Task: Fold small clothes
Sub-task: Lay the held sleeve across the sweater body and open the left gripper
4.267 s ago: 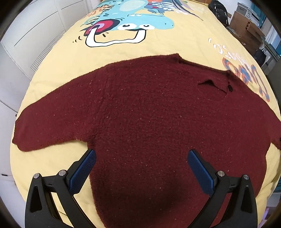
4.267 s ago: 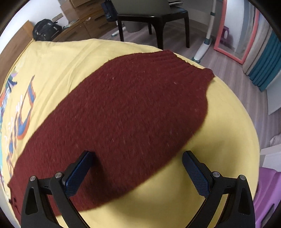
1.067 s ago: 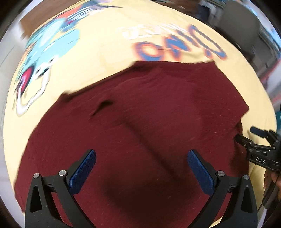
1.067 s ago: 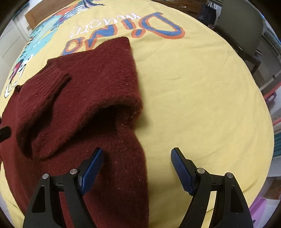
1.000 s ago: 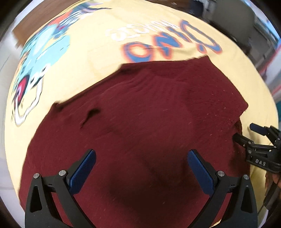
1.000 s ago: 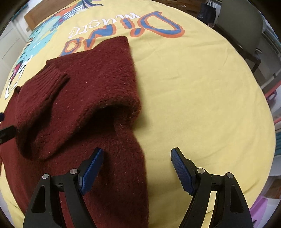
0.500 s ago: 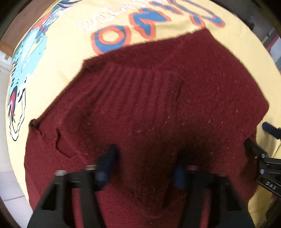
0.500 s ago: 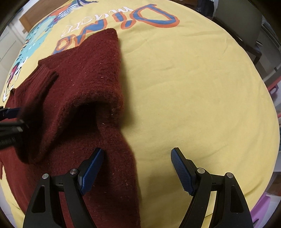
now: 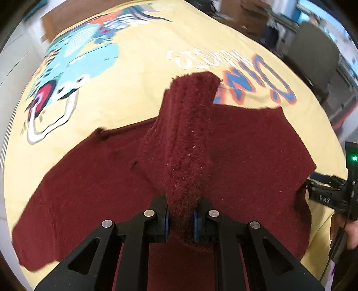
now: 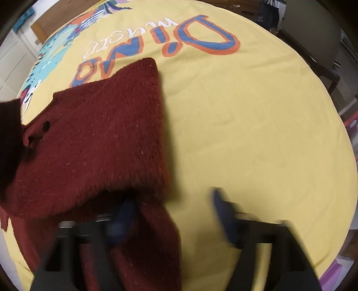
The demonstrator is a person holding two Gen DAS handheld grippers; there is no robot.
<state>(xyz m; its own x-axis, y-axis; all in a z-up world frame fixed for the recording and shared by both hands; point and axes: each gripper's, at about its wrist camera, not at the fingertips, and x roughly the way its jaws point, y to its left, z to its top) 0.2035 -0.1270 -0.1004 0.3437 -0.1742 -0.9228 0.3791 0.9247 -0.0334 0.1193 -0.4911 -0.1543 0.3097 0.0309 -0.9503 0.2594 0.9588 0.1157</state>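
A dark red knit sweater (image 9: 246, 145) lies on a yellow printed bedsheet (image 9: 134, 73). My left gripper (image 9: 180, 220) is shut on the sweater's ribbed sleeve (image 9: 185, 125) and holds it raised above the body. In the right wrist view the sweater (image 10: 96, 143) lies at the left, folded over itself along its right side. My right gripper (image 10: 172, 212) is open and blurred, its left finger over the sweater's folded edge, its right finger over bare sheet (image 10: 257, 134). The right gripper also shows at the right edge of the left wrist view (image 9: 331, 194).
The sheet carries a blue dinosaur print (image 9: 85, 60) and "DINO" lettering (image 10: 179, 42). A dark chair (image 10: 313, 40) and wooden furniture (image 9: 252, 13) stand beyond the bed's far edge. White cabinet doors (image 9: 13, 51) are at the left.
My left gripper closed on the sleeve and lifted it off the sweater's body. My right gripper moved down towards the folded edge and is in motion.
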